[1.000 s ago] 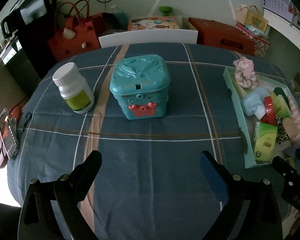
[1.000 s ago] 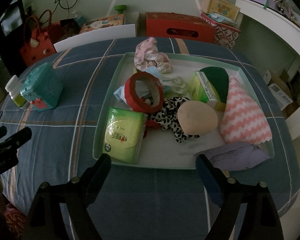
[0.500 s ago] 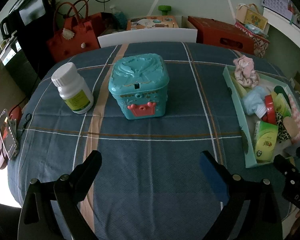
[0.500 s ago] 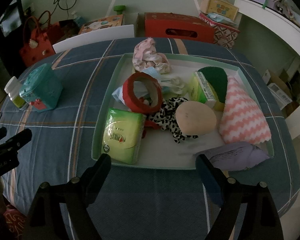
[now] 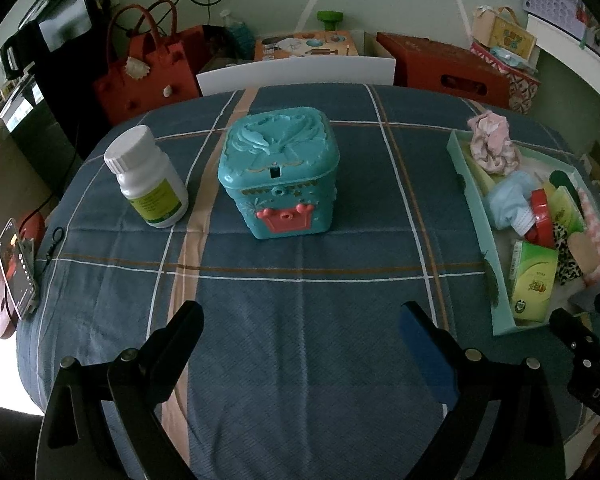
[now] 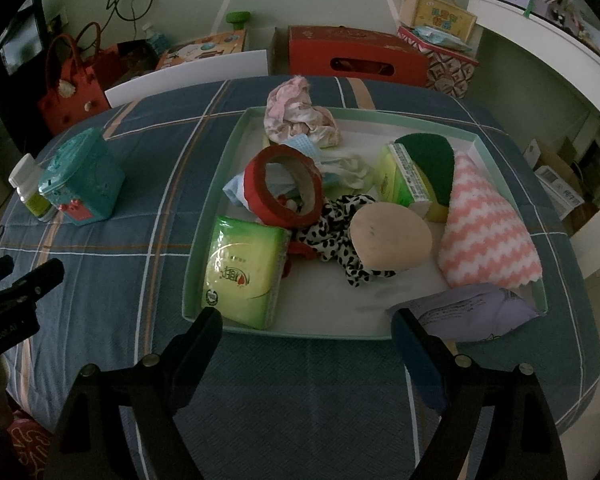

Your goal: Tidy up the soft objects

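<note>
A pale green tray (image 6: 204, 240) on the blue plaid tablecloth holds several soft things: a pink scrunchie (image 6: 296, 118), a red tape roll (image 6: 288, 188), a green tissue pack (image 6: 242, 276), a leopard-print scrunchie (image 6: 340, 236), a beige sponge (image 6: 390, 242), a pink-and-white zigzag cloth (image 6: 488, 236), a green scouring sponge (image 6: 428, 160) and a lilac packet (image 6: 472, 312). My right gripper (image 6: 308, 328) hovers open at the tray's near rim, nothing between its fingers. My left gripper (image 5: 300, 320) is open over bare cloth, in front of a teal box (image 5: 280, 172). The tray (image 5: 476, 204) lies to its right.
A white pill bottle (image 5: 148, 178) stands left of the teal box. A white chair back (image 5: 296, 74) sits at the table's far edge, with a red bag (image 5: 144, 76) and red box (image 5: 444, 64) behind. A small device (image 5: 16, 276) lies at the table's left edge.
</note>
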`<state>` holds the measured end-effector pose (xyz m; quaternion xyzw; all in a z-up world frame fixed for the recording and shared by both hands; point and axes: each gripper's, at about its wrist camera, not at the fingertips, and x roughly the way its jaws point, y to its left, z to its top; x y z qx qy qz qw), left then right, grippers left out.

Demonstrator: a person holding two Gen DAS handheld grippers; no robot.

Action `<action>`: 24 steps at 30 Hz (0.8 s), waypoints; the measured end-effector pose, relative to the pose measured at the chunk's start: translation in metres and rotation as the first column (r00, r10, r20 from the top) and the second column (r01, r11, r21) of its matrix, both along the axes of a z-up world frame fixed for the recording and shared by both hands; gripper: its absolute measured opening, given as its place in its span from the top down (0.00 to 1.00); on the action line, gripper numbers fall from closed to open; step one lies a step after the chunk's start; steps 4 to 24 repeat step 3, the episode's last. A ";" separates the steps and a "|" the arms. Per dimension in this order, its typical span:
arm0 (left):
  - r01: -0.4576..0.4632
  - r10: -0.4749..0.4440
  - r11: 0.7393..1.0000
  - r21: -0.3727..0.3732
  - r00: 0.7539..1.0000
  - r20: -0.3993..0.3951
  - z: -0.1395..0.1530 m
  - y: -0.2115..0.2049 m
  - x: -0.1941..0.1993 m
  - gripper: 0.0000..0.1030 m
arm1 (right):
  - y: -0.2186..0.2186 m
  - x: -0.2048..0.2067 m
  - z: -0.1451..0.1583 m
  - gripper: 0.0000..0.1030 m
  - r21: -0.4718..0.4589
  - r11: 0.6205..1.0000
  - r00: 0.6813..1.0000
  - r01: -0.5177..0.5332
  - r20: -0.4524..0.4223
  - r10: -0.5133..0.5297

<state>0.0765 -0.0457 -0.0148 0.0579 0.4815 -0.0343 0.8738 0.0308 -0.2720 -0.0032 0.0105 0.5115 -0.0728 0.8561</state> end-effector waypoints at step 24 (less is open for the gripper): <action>-0.002 0.002 1.000 -0.005 1.000 0.003 0.001 0.001 0.000 0.05 | -0.001 0.000 0.000 0.14 0.001 1.000 1.000 0.002 0.001 -0.002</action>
